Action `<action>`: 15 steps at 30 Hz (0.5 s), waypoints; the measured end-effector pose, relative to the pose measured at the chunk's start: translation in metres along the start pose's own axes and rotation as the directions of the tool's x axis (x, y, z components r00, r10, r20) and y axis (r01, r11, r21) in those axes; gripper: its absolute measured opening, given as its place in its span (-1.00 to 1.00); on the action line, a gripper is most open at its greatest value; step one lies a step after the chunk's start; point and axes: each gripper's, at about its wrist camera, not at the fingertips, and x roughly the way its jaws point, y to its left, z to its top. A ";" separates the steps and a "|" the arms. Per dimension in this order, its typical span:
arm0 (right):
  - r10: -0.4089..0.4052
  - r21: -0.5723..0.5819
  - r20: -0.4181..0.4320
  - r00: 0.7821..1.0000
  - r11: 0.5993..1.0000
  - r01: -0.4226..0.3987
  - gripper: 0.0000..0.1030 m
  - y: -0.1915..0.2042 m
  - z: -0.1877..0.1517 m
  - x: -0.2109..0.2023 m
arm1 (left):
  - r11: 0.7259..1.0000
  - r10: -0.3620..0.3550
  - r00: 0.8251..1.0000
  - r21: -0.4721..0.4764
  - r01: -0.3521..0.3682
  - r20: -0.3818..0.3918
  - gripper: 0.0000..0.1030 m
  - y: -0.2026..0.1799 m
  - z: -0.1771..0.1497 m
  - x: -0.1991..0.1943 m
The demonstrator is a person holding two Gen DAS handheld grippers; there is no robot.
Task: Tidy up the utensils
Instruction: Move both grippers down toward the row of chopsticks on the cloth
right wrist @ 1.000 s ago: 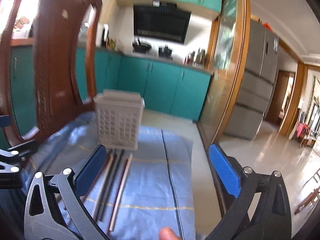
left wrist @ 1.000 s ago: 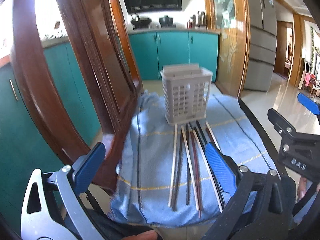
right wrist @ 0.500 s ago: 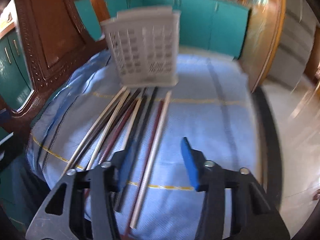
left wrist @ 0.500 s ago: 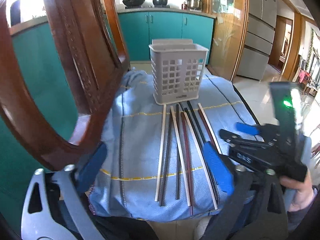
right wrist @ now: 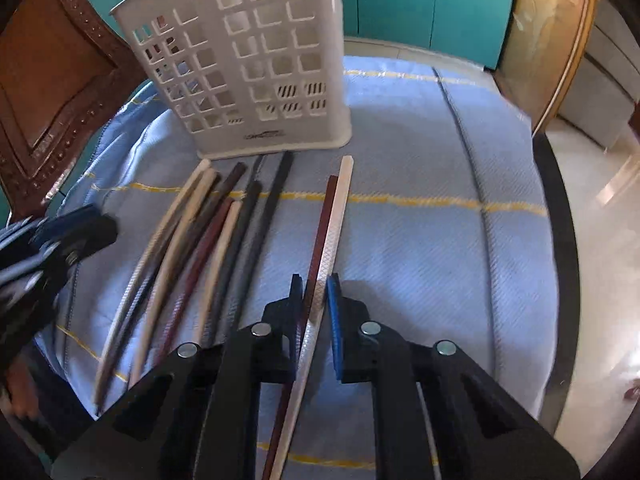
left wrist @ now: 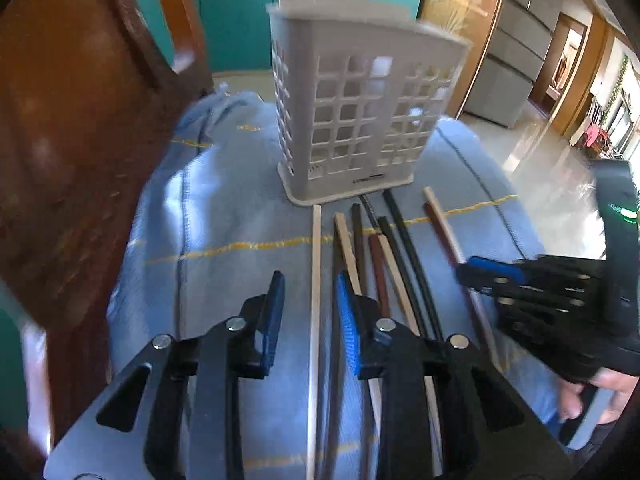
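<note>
Several chopsticks (left wrist: 384,264), pale, dark red and black, lie side by side on a blue cloth (left wrist: 224,208) in front of a white slotted utensil basket (left wrist: 356,120). My left gripper (left wrist: 310,300) is open low over the cloth, its jaws either side of the leftmost pale chopstick (left wrist: 316,280). In the right wrist view the basket (right wrist: 248,68) stands behind the chopsticks. My right gripper (right wrist: 314,300) is narrowly open around the rightmost pair, a white chopstick (right wrist: 334,232) and a dark red one (right wrist: 320,232). The right gripper also shows in the left wrist view (left wrist: 480,276).
A carved wooden chair back (left wrist: 80,140) rises close on the left of the cloth. The cloth's right edge (right wrist: 548,208) drops to a tiled floor. Teal cabinets (left wrist: 248,12) and a fridge (left wrist: 516,40) stand far behind.
Both grippers have moved forward and down to the chopsticks. Both sets of jaws have narrowed, the left around the leftmost chopstick, the right around the rightmost pair.
</note>
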 end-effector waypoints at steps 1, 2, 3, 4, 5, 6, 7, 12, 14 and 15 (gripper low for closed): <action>0.021 -0.003 -0.012 1.000 1.000 -0.021 -0.77 -0.004 0.004 0.000 | 1.000 -0.001 1.000 0.008 0.001 -0.015 -0.47 0.001 0.006 0.008; 0.033 0.002 -0.014 0.999 0.999 -0.033 -0.76 -0.009 0.009 0.000 | 1.000 0.004 1.000 0.018 -0.004 -0.023 -0.47 0.000 0.010 0.014; 0.034 0.011 -0.008 0.999 0.999 -0.033 -0.71 -0.014 0.015 -0.003 | 0.999 0.013 0.999 0.033 -0.012 -0.036 -0.47 -0.001 0.015 0.023; 0.017 0.013 -0.003 1.000 1.000 -0.017 -0.69 -0.018 0.021 -0.005 | 0.999 0.016 0.999 0.041 -0.014 -0.044 -0.47 -0.001 0.020 0.029; -0.004 0.013 0.002 1.000 1.000 0.004 -0.69 -0.021 0.027 -0.006 | 0.999 0.015 0.998 0.047 -0.012 -0.057 -0.47 -0.002 0.025 0.035; -0.020 0.020 0.000 1.000 1.000 0.020 -0.69 -0.024 0.034 -0.005 | 0.999 0.013 0.998 0.047 -0.010 -0.063 -0.47 -0.003 0.027 0.037; -0.019 0.030 -0.014 1.000 0.999 0.019 -0.69 -0.025 0.041 0.000 | 0.999 0.013 0.998 0.047 -0.009 -0.069 -0.47 -0.004 0.029 0.040; -0.015 0.033 -0.065 0.998 0.999 0.017 -0.69 -0.028 0.062 0.023 | 1.000 0.011 0.994 -0.006 -0.012 -0.110 -0.47 -0.004 0.037 0.049; -0.005 0.034 -0.059 0.998 0.999 0.007 -0.69 -0.028 0.069 0.026 | 0.999 0.032 0.994 -0.003 -0.032 -0.109 -0.47 -0.006 0.038 0.049; 0.003 0.037 -0.064 0.998 0.999 -0.001 -0.69 -0.027 0.072 0.027 | 0.999 0.033 0.993 -0.003 -0.034 -0.110 -0.47 -0.008 0.037 0.049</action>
